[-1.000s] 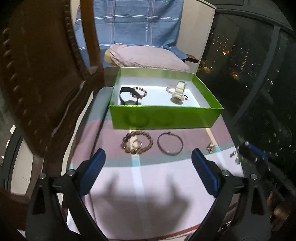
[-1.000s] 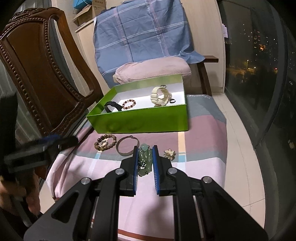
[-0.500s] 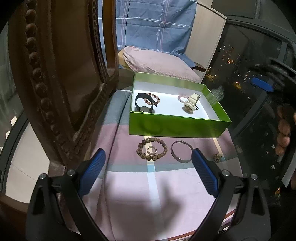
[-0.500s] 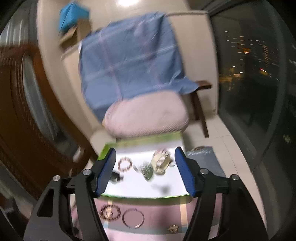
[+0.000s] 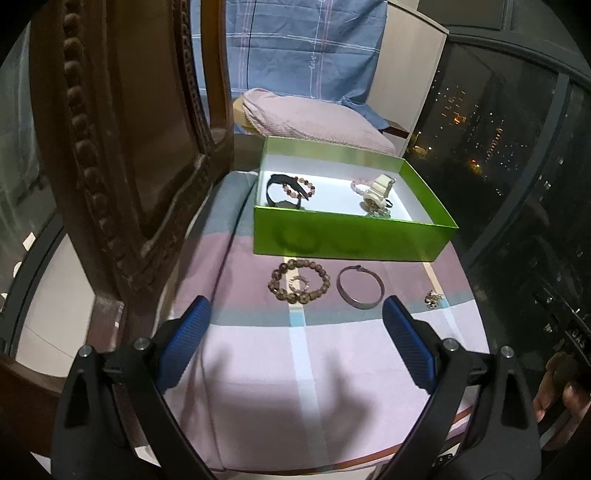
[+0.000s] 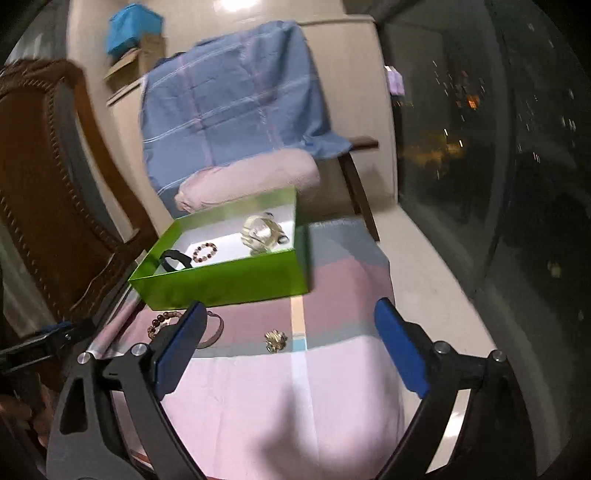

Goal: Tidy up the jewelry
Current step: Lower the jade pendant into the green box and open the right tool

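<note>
To your left stands a carved wooden chair (image 5: pixel 122 147), its beaded frame close to the lens. The surface before you wears a striped cloth (image 5: pixel 295 376) in pink, mauve and grey-blue bands. Beyond it you have a pink pillow (image 5: pixel 314 122) lying under a blue checked sheet (image 6: pixel 236 99) draped over pale furniture. High up on the left sits a blue box (image 6: pixel 135 27) atop a cardboard carton (image 6: pixel 135 61) (both blurred). On your right, a dark window (image 5: pixel 517 147) shows city lights.
</note>
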`<state>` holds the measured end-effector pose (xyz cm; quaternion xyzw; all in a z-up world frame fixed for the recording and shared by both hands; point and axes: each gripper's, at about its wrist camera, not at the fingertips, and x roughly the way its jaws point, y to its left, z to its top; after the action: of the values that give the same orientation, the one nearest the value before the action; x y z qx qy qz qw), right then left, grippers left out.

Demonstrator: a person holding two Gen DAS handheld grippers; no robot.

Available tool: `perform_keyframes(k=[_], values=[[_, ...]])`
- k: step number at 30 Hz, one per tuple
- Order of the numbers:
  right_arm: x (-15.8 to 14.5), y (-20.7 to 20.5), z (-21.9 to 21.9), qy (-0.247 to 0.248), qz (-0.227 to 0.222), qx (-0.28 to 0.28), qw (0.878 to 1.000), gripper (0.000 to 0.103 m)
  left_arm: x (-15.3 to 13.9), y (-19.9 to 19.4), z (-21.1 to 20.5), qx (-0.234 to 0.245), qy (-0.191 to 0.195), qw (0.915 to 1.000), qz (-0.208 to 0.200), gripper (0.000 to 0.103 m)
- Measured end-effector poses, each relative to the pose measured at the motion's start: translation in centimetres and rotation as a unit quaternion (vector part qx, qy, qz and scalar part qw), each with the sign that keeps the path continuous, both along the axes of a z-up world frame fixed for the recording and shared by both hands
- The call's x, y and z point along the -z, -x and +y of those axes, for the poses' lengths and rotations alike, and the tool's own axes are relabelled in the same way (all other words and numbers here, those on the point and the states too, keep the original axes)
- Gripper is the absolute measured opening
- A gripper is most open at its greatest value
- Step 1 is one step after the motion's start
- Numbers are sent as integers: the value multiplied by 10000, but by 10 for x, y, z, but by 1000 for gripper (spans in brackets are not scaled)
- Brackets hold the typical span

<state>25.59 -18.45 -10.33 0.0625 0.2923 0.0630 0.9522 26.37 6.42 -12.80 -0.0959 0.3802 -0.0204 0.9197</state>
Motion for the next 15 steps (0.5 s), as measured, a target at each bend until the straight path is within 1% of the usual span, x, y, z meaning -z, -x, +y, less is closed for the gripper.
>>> perform_keyframes(k=[2, 6, 8, 15], values=[[-1, 4, 3, 197, -99, -29, 9998, 90, 2, -1, -6, -1, -89, 10000, -6, 93], [-1, 2, 2, 59, 10, -88, 9999, 90, 7, -2, -13, 26, -116, 9999, 43, 93], [-2, 3, 2, 98, -3, -99, 9999, 90, 9, -2, -18, 80, -190, 9998, 68, 93], [1, 4, 2, 119, 22, -101, 9999, 90, 12, -1, -25, 170, -210, 9996, 95, 93]])
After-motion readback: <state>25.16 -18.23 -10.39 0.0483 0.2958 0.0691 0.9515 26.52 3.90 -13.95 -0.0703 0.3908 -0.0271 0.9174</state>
